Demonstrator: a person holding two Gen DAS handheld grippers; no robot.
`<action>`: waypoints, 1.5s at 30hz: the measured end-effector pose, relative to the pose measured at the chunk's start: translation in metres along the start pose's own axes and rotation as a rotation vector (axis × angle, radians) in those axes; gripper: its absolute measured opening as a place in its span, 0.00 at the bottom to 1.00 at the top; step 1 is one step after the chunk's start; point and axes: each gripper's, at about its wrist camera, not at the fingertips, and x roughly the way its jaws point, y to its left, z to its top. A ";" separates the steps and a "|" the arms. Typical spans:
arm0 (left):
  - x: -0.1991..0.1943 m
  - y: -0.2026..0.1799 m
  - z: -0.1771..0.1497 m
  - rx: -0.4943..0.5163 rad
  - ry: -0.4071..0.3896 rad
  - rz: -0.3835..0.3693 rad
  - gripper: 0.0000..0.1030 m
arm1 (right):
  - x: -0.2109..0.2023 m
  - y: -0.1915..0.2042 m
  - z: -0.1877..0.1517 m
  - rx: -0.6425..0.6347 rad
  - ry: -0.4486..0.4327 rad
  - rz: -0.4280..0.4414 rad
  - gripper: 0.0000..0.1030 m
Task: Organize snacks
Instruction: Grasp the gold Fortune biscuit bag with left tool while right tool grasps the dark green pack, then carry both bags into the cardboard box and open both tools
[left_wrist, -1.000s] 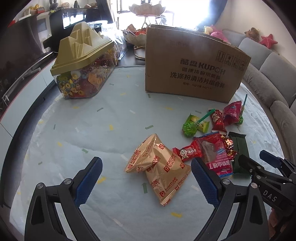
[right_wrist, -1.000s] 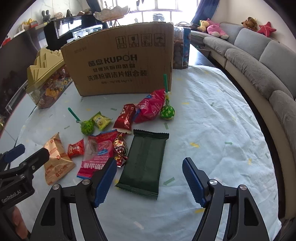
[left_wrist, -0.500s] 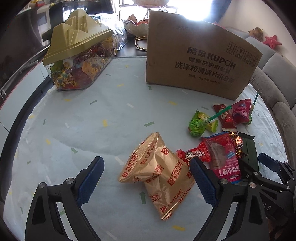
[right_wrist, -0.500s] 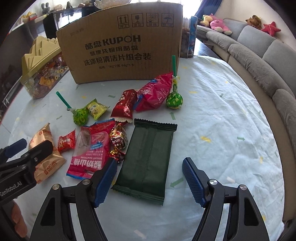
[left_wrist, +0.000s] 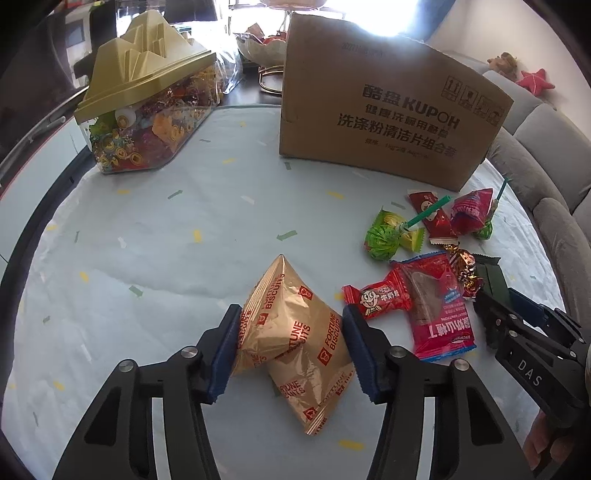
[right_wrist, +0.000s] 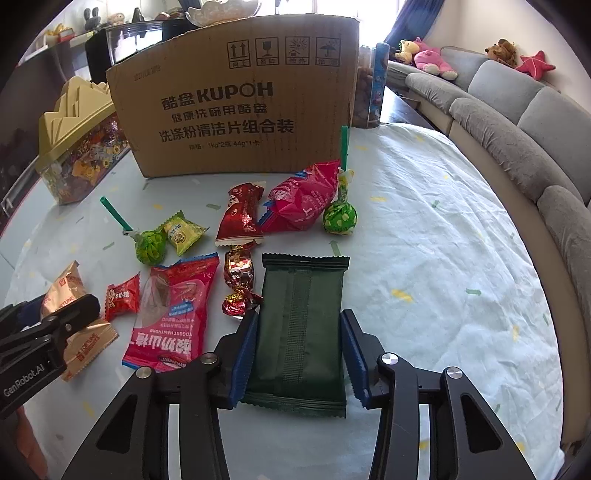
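A gold Fortune Biscuits packet lies on the white tablecloth. My left gripper is closing on it, with both blue pads touching its sides. A dark green flat packet lies lengthwise between the pads of my right gripper, which is also closing and touches both long edges. Between the two packets lie a red yogurt hawthorn packet, a small red candy and a foil-wrapped sweet. The left gripper's fingers show at the left edge of the right wrist view.
A brown cardboard box stands upright behind the snacks. A clear candy container with a gold lid sits at the back left. Two green lollipops, a yellow-green sweet and red packets lie before the box. A grey sofa runs along the right.
Both grippers have narrowed from wide open to touching their packets. The left one closed around the gold biscuit packet, the right one around the dark green packet. Neither hand shifted much.
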 end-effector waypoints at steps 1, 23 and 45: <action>-0.002 -0.001 -0.001 0.004 -0.002 0.002 0.49 | -0.001 -0.002 -0.001 0.006 0.000 0.002 0.44; -0.077 -0.022 0.015 0.100 -0.201 -0.031 0.47 | -0.069 0.001 0.013 0.000 -0.159 0.090 0.43; -0.130 -0.046 0.117 0.199 -0.438 -0.041 0.47 | -0.111 0.004 0.114 -0.023 -0.355 0.134 0.43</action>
